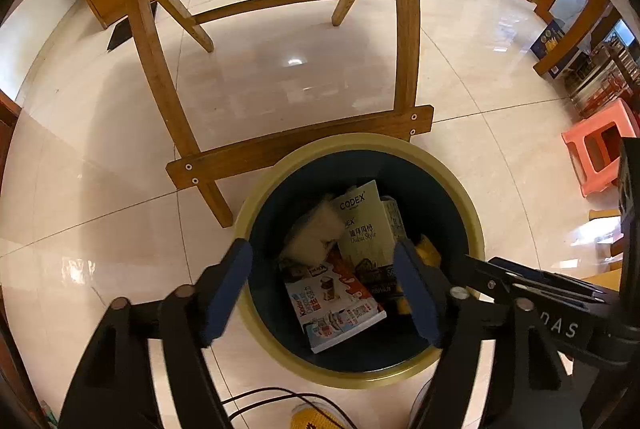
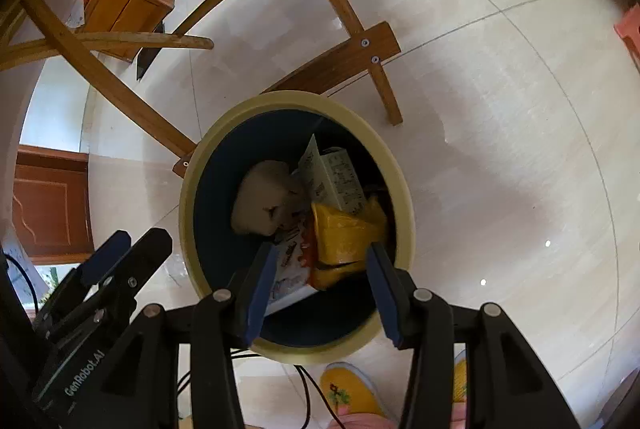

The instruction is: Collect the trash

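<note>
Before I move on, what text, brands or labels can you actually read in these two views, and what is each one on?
"CODEX", "Dubai Style": pale green box in the bin.
"Kinder": white carton, rest too small.
"GenRobot.AI": left gripper body.
"DAS": right gripper body, partly cut off.
Fine print on the cream carton: unreadable.

Trash bin (image 1: 460, 197): round, dark blue inside, pale yellow rim, upright on floor tile. Contents piled loosely. Pale green "CODEX" box (image 1: 366, 229) tilted on end at 12 o'clock. Crumpled beige paper wad (image 1: 314, 235) at 10 o'clock. White-and-red Kinder box (image 1: 336, 305) lying flat at 6 o'clock. Yellow wrapper (image 2: 346, 237) at 3 o'clock, partly beneath the CODEX box.
</note>
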Demonstrator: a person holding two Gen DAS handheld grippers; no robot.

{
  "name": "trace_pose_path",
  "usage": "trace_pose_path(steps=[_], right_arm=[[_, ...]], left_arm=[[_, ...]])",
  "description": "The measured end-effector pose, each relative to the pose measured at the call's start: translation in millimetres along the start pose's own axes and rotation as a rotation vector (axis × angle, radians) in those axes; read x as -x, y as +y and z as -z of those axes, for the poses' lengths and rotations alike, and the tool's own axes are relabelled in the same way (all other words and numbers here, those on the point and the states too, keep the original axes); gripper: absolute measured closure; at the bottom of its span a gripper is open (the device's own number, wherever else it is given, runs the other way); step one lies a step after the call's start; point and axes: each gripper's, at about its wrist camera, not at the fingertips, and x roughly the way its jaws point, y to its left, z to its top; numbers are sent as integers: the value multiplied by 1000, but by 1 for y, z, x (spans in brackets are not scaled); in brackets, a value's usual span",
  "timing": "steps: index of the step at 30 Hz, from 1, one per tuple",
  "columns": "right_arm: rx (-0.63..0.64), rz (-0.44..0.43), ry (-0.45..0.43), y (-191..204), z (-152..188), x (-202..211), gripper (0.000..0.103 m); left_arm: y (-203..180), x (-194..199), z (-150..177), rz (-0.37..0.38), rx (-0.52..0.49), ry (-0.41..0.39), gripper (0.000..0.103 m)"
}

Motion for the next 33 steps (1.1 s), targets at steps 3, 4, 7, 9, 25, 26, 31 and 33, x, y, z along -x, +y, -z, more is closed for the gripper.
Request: trace_pose_path(steps=[3, 4, 7, 9, 25, 26, 31, 33], right_arm=[[17, 5, -18, 2, 1, 5, 56], [24, 7, -25, 3, 1, 7, 56], [47, 6, -42, 8, 2, 14, 55], [58, 6, -54, 12, 3, 23, 54], [123, 36, -86, 52, 19, 124, 39], [130, 37, -85, 55, 20, 131, 39], [193, 52, -81, 82, 23, 180, 39], [222, 55, -85, 95, 23, 208, 39]], left_arm=[[-4, 5, -2, -7, -2, 6, 28], [-4, 7, -1, -6, -2, 7, 28], [-4, 15, -1, -4, 7, 4, 27], [-3, 22, 0, 1, 24, -3, 24], [18, 135, 6, 9, 163, -45, 7], [19, 147, 5, 7, 169, -43, 7], [26, 205, 0, -1, 185, -50, 7], [25, 232, -3, -16, 177, -53, 7]])
